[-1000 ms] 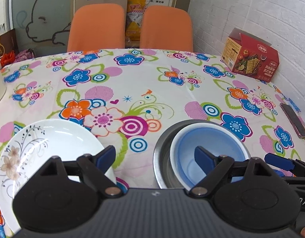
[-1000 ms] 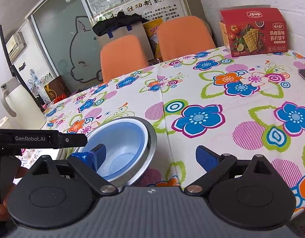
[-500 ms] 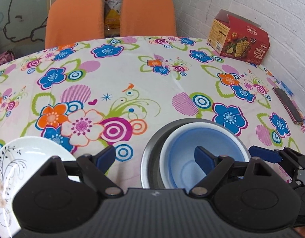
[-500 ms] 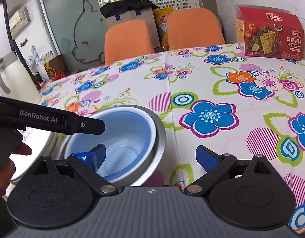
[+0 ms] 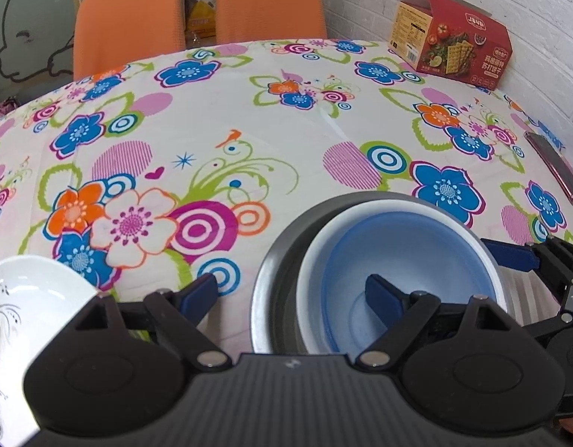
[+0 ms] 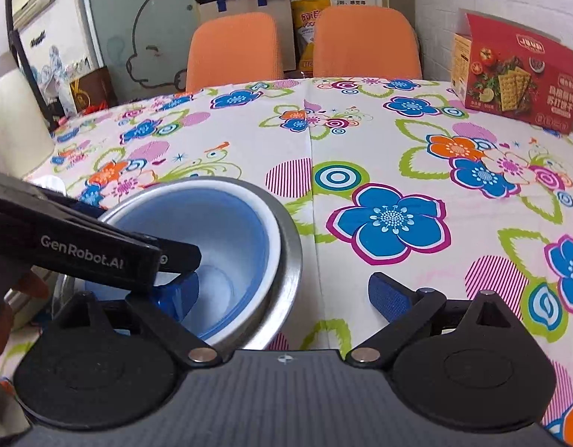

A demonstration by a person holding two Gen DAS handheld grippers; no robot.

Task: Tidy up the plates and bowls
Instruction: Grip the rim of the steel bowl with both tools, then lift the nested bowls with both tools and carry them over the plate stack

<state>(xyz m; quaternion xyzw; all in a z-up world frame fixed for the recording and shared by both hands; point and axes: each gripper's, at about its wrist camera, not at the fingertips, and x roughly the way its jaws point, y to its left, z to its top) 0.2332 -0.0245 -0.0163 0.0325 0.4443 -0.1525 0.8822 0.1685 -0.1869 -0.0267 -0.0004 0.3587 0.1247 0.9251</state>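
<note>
A blue bowl (image 5: 398,260) with a white rim sits nested in a metal bowl (image 5: 275,275) on the flowered tablecloth. My left gripper (image 5: 290,294) is open and straddles the bowls' left wall, one finger inside the blue bowl and one outside the metal one. From the other side my right gripper (image 6: 284,294) is open across the right wall of the blue bowl (image 6: 230,231) and metal bowl (image 6: 292,260). Its left finger is inside, partly hidden behind the left gripper's black body (image 6: 81,253). A white plate (image 5: 29,298) with a floral print lies at the lower left.
A red cracker box (image 5: 454,48) stands by the brick wall at the far right, and a phone (image 5: 558,171) lies near the table's right edge. Two orange chairs (image 6: 234,48) stand behind the table. A white jug (image 6: 14,123) is at the left.
The left gripper has moved right and forward, so its right finger is now inside the blue bowl and the plate has slid left in view. The right gripper has closed in on the bowls.
</note>
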